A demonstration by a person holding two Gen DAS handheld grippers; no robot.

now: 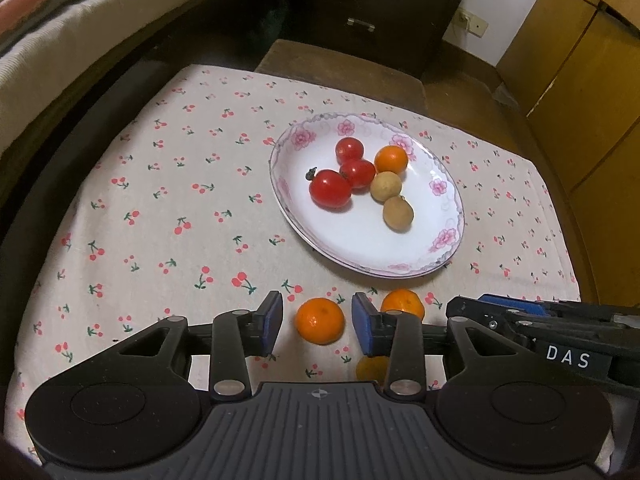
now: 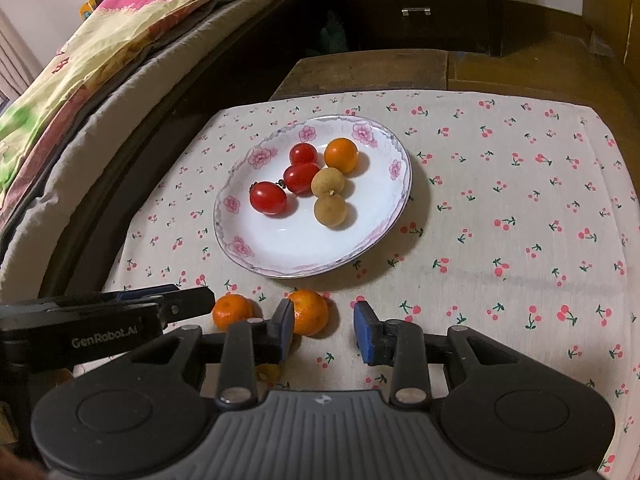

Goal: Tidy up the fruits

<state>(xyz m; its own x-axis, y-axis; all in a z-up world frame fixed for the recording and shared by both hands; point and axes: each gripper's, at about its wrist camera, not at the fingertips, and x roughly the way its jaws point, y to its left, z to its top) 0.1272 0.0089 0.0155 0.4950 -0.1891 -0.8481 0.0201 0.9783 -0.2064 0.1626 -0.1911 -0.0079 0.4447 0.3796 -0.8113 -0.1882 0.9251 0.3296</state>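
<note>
On the near edge of the bench (image 1: 168, 184), the left gripper (image 1: 318, 326) gapes wide around one tangerine (image 1: 320, 320); the right gripper (image 2: 324, 330), also wide, flanks another tangerine (image 2: 310, 312), near the fruit plate (image 2: 280, 248).

Four oranges (image 1: 320, 320); three tomatoes (image 1: 330, 188); two longans (image 1: 385, 186)

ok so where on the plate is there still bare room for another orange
The near half of the plate is bare, bordered by its near rim and the closest tomato and longan. The far half is crowded: tomatoes, longans and an orange cluster there.
</note>
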